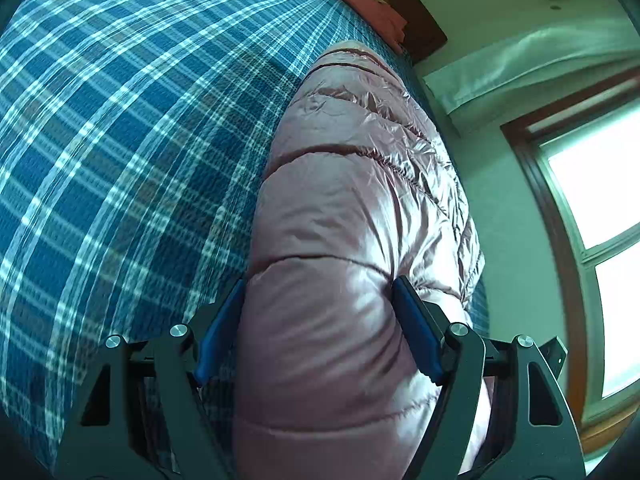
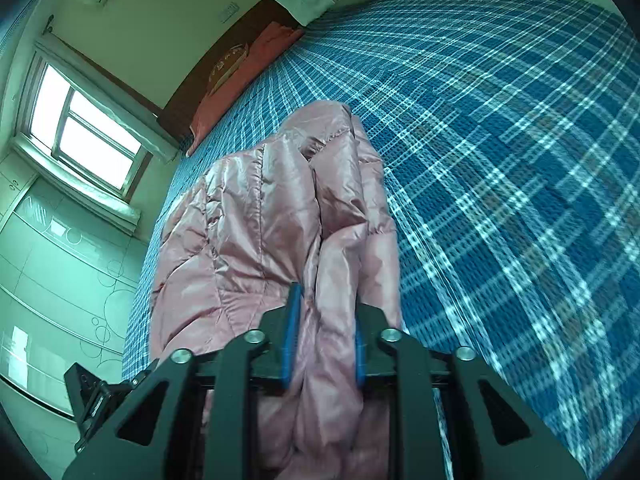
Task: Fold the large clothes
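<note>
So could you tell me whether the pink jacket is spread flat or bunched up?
Bunched: the shiny pink quilted jacket lies in doubled, overlapping folds on the blue plaid bedsheet.

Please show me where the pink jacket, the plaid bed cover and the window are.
pink jacket [image 1: 352,208]: left wrist view, quilted middle panel.
plaid bed cover [image 2: 500,152]: right wrist view, bare blue area.
window [image 2: 88,136]: right wrist view, bright pane.

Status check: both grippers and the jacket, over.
Left gripper clamped on a thick fold of the pink puffer jacket. Right gripper shut on a bunched jacket edge. Jacket over the plaid bed cover. No obstruction seen.
</note>
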{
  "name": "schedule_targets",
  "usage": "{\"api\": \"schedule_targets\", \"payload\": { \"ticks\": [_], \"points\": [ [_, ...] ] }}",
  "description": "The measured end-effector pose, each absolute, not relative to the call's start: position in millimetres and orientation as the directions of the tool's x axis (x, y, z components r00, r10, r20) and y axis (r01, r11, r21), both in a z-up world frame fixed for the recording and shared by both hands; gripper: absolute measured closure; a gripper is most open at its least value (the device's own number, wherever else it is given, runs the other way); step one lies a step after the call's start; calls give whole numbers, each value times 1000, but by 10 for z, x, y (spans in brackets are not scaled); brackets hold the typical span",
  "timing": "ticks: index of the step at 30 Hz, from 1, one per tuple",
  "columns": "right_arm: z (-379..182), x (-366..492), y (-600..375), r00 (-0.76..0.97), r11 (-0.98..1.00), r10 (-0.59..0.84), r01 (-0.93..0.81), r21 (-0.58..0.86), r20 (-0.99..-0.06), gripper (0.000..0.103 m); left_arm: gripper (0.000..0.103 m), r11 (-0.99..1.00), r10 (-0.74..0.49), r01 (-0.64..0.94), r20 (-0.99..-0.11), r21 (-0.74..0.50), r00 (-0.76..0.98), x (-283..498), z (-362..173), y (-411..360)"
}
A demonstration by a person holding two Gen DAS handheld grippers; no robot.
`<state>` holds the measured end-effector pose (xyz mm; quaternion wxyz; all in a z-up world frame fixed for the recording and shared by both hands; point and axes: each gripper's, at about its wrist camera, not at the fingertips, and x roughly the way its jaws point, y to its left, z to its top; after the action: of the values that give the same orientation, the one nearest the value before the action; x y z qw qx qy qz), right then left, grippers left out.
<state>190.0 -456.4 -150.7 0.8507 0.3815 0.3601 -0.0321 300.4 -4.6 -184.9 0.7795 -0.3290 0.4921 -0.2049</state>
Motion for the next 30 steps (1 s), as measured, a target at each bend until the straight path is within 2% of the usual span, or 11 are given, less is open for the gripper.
{"api": "schedule_targets", "payload": {
  "ticks": [2,4,9,10,11,13,17,21,24,28,30],
  "points": [
    [-1366,1682,-4534,757,682,247,307,663,-605,48,29,685,-654,-5,-618,-729,437,2915,-1792,58],
    [-1249,1489,-4458,773,674,269,275,686,-575,38,29,682,-657,24,-598,-731,459,2785,-1710,118],
    [-1301,1365,-4195,719,732,274,274,623,-639,34,29,718,-633,85,-597,-691,493,2597,-1609,75],
    [-1365,1350,-4166,699,759,231,306,575,-677,41,29,740,-613,77,-623,-668,486,2588,-1641,38],
    [-1447,1330,-4176,678,772,207,330,544,-705,62,34,748,-605,63,-638,-661,476,2599,-1680,16],
    [-1638,1341,-4208,669,746,236,340,573,-705,72,38,752,-596,31,-658,-659,460,2602,-1778,3],
    [-1951,1422,-4244,672,731,239,351,585,-701,74,42,762,-589,15,-682,-648,434,2615,-1953,-45],
    [-1928,1368,-4263,688,714,251,343,610,-681,73,44,750,-610,48,-661,-660,438,2602,-1917,-18],
    [-1788,1243,-4338,688,695,265,349,628,-676,65,43,716,-640,29,-638,-698,428,2580,-1857,130],
    [-1431,1246,-4448,742,710,209,333,620,-637,32,28,659,-649,-2,-571,-752,502,2649,-1674,374],
    [-1286,1402,-4510,761,719,190,322,616,-620,30,24,631,-659,-9,-542,-776,521,2777,-1622,409]
  ]
}}
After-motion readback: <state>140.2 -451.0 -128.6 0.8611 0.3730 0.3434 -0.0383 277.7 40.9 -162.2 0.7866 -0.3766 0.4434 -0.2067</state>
